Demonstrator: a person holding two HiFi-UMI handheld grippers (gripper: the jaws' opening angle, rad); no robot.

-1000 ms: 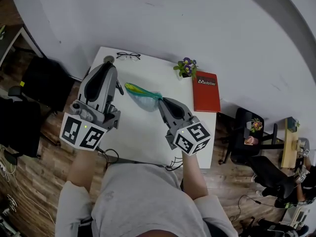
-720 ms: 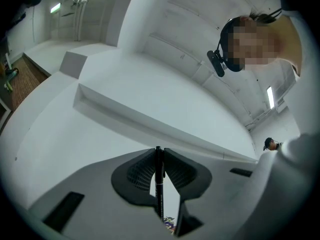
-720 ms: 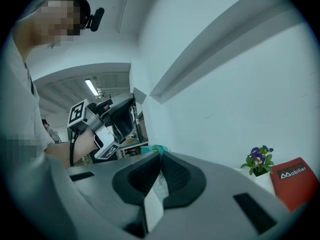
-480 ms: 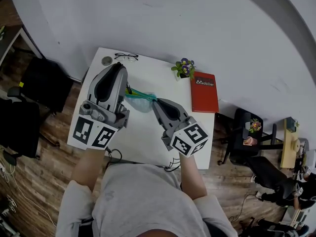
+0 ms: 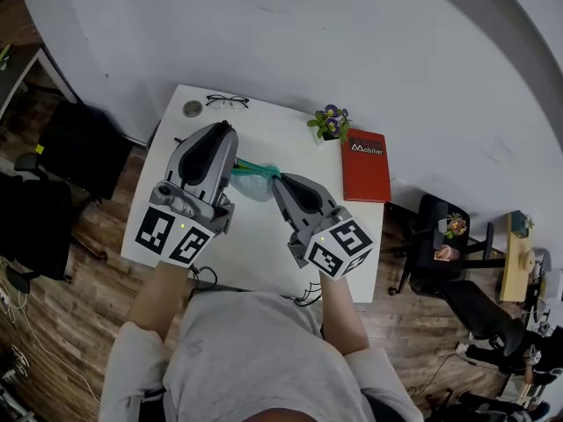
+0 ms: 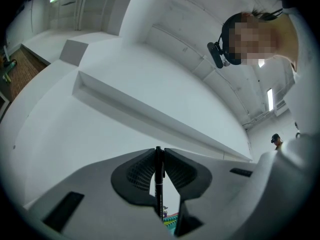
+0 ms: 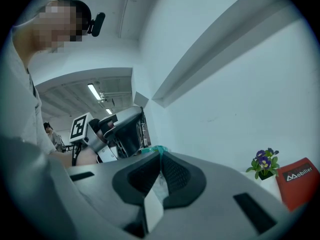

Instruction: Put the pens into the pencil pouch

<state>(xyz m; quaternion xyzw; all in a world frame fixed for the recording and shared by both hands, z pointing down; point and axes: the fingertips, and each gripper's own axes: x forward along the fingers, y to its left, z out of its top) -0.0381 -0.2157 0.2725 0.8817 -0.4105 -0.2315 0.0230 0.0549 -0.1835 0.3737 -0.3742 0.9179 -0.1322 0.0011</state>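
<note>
Left hand-held gripper [image 6: 159, 152] is clamping a black pen [image 6: 159, 184]. Over the last second it's been swinging in from 9 o'clock and is now sitting at the pencil pouch [image 5: 255, 184] opening. Right hand-held gripper [image 7: 159, 160] is pinching the pouch's 3 o'clock edge. I'm reading insertion as next. White table [image 5: 264, 240]: glasses [image 5: 227, 101] at 11, plant [image 5: 330, 121] and red book [image 5: 367, 165] at 2. Wood floor, office chairs around.

"Mobilier" on the red book [image 5: 367, 167]
</note>
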